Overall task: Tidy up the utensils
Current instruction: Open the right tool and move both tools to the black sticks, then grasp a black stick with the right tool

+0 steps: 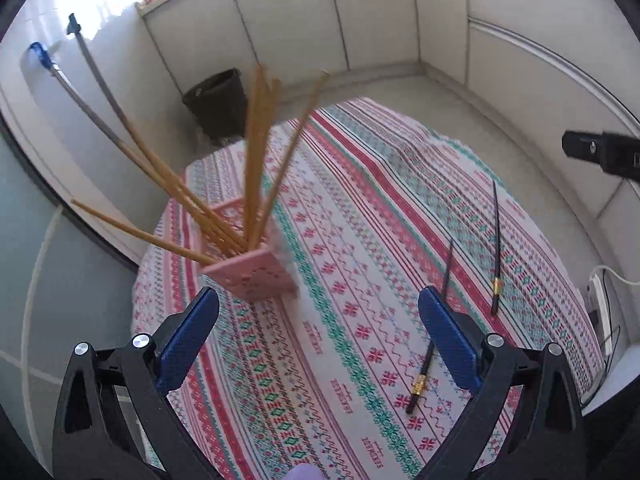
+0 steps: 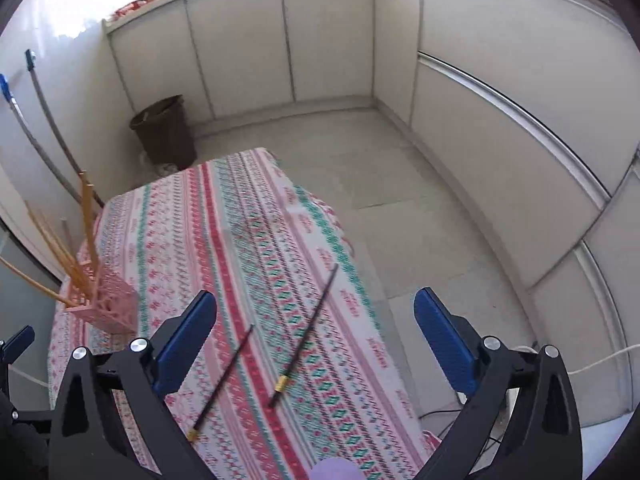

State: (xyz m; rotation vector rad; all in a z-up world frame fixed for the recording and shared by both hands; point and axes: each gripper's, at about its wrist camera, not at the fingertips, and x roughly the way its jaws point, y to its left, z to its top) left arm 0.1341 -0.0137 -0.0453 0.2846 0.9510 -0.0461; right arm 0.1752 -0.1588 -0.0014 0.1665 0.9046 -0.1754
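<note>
Left wrist view, left to right. Two long-handled tools [image 1: 80, 92] lean against the wall at far left. A pink perforated holder [image 1: 250, 276] stands on the bench [image 1: 360, 208], which is covered by a patterned cloth in red, green and white stripes; the holder sits near the bench's left edge. A bundle of wooden chopsticks [image 1: 256, 160] stands in it, fanned out, some leaning far to the left. Behind the bench a dark waste bin [image 1: 218, 102] stands on the floor beside the cabinets. The left gripper [image 1: 320, 340] hovers above the cloth with its blue-padded fingers [image 1: 188, 344] spread wide and nothing between them. To its right lie two black chopsticks, each with a gold band: the nearer one [image 1: 430, 354] passes partly behind the right-hand pad, and the farther one [image 1: 496, 248] lies apart from it, nearer the bench's right edge. A black part of the other tool [image 1: 600, 154] shows at far right.

Right wrist view, left to right. The holder [image 2: 104, 308] with its chopsticks [image 2: 86, 232] stands at the bench's [image 2: 256, 208] left side. The right gripper [image 2: 316, 332] is likewise wide open and empty above the cloth. Between its fingers lie the two black chopsticks, [image 2: 222, 384] and [image 2: 306, 336], well apart from the holder. The bin [image 2: 164, 132] stands beyond.
</note>
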